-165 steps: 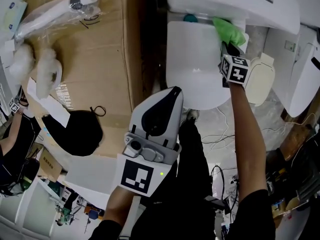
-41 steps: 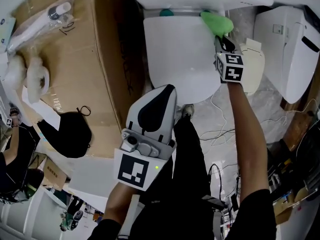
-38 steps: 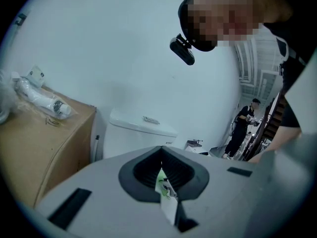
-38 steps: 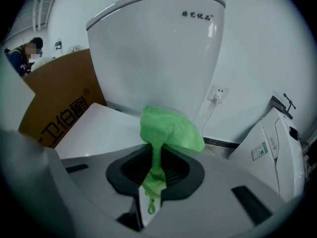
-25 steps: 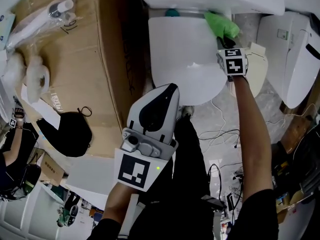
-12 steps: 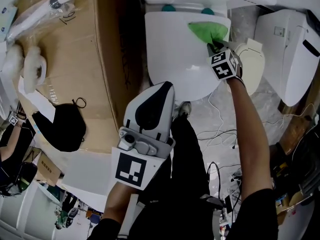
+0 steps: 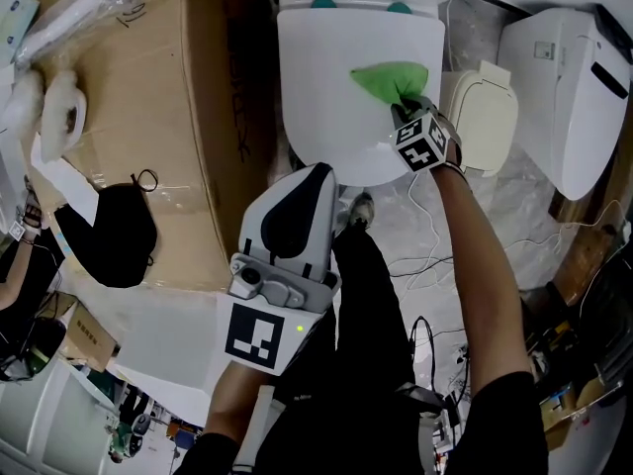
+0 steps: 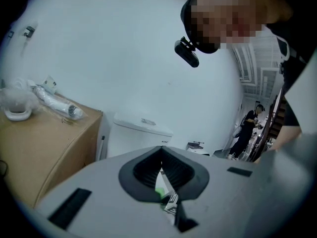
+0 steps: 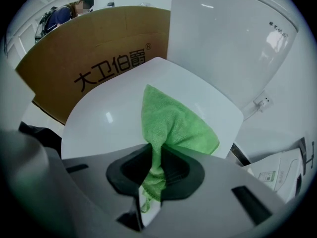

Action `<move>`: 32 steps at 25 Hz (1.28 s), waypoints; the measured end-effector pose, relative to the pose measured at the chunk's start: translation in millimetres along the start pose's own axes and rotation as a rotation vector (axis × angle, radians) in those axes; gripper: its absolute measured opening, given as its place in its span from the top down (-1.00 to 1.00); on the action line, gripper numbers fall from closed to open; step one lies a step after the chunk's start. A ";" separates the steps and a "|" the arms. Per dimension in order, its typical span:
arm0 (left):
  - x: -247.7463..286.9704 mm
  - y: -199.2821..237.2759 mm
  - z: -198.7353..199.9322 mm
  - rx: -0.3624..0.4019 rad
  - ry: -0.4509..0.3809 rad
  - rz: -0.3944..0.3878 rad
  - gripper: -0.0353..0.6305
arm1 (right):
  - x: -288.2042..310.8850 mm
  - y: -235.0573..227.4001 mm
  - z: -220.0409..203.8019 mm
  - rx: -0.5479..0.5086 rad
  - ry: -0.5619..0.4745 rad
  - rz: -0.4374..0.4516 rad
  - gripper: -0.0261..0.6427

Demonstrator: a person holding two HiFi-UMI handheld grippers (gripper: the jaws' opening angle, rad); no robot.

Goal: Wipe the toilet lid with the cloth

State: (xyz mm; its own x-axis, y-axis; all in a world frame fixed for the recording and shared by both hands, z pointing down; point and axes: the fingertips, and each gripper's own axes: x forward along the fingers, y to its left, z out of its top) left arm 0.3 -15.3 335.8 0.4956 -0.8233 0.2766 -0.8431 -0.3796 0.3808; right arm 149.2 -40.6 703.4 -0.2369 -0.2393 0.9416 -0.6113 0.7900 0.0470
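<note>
The white toilet lid (image 7: 326,87) lies closed below the cistern (image 9: 233,38). A green cloth (image 7: 388,77) is spread on the lid's right half, a little behind its front edge. My right gripper (image 7: 406,102) is shut on the cloth's near end, and its marker cube sits just above the lid's right rim. In the right gripper view the cloth (image 9: 173,128) fans out from the jaws over the lid (image 9: 109,118). My left gripper (image 7: 318,174) hangs in the air short of the toilet's front, shut with nothing in it. The left gripper (image 8: 161,170) view looks at the cistern (image 8: 136,135).
A big cardboard box (image 7: 148,117) stands tight against the toilet's left side, with a black bag (image 7: 109,231) at its near end. A cream seat part (image 7: 480,117) and another white toilet unit (image 7: 564,87) stand at the right. Cables (image 7: 435,226) trail over the floor.
My right gripper has dragged the cloth from the lid's back right corner by the hinge forward and inward to the middle right. The left gripper has stayed where it was.
</note>
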 end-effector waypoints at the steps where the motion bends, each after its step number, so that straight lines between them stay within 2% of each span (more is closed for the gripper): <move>1: -3.5 -3.3 -1.8 0.001 -0.001 0.000 0.90 | -1.1 5.6 -3.3 -0.003 0.001 0.004 0.73; 8: -30.5 -22.6 -12.4 0.010 -0.013 0.009 0.90 | -10.9 56.2 -35.4 -0.041 0.031 0.035 0.73; 12: -42.1 -31.0 -9.1 0.021 -0.063 0.023 0.90 | -17.1 84.9 -54.4 -0.048 0.044 0.044 0.73; 21: -67.4 -57.3 -13.2 0.036 -0.098 0.039 0.90 | -27.0 130.2 -88.9 -0.041 0.072 0.041 0.73; 28: -88.3 -84.2 -24.1 0.064 -0.105 0.055 0.90 | -35.8 167.0 -118.8 -0.067 0.081 0.094 0.73; 30: -94.4 -93.4 -26.7 0.052 -0.104 0.057 0.90 | -45.1 176.6 -125.1 -0.042 0.051 0.128 0.73; 32: -99.9 -101.7 -29.0 0.054 -0.106 0.055 0.90 | -62.9 174.6 -120.0 0.045 -0.057 0.130 0.73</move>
State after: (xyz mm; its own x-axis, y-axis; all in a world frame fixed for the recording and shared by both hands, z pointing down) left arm 42.6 117.8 295.0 0.4257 -0.8824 0.2001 -0.8800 -0.3523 0.3186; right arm 148.0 180.1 692.4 -0.3581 -0.1689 0.9183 -0.6052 0.7909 -0.0905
